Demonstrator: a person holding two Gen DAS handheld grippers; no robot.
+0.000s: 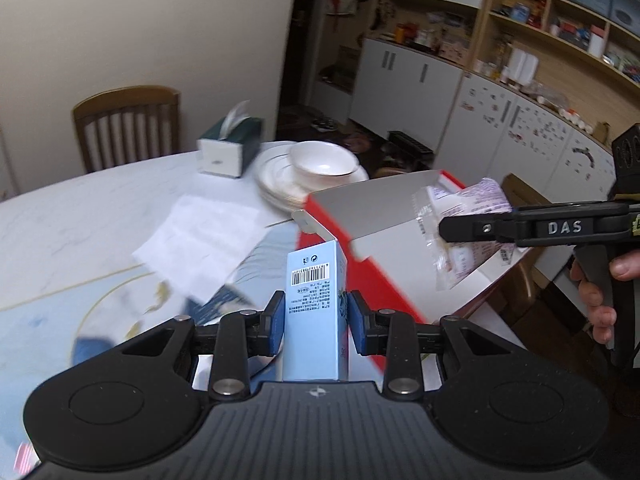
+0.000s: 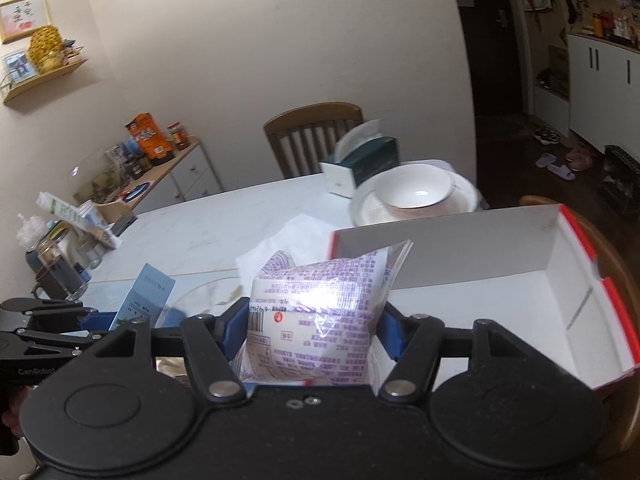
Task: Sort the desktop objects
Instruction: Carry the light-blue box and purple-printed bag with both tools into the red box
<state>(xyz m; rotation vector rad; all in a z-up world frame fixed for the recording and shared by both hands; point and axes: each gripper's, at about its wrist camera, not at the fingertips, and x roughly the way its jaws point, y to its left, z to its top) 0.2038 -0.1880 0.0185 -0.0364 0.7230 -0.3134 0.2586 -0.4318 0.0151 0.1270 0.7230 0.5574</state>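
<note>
- Holding a blue carton (image 1: 314, 312) upright, the left gripper (image 1: 316, 320) has its blue pads pressed on both sides, barcode end pointing away from the camera.
- Right gripper (image 2: 314, 328) is clamped on a clear bag (image 2: 320, 308) with purple print, jaws fairly wide since the bag is puffy.
- Both are up in the air near the red box (image 2: 560, 280), which sits open with a white inside, at the desk (image 2: 208, 224) edge. Nothing in it that I can see.
- From the left wrist view the bag (image 1: 468, 220) hangs over the box's (image 1: 384, 208) opening, and the carton is just in front of its red wall.
- From the right wrist view the carton (image 2: 146, 300) and left gripper (image 2: 96, 318) are off to the left, apart from the box.
- Further back on the desk: bowl (image 2: 416, 190) on stacked plates (image 2: 368, 210), tissue box (image 2: 360, 164), a sheet of paper (image 1: 208, 228). Wooden chair (image 2: 312, 136) behind.
- Fingers of a hand (image 1: 600, 292) show on the right gripper's handle.
</note>
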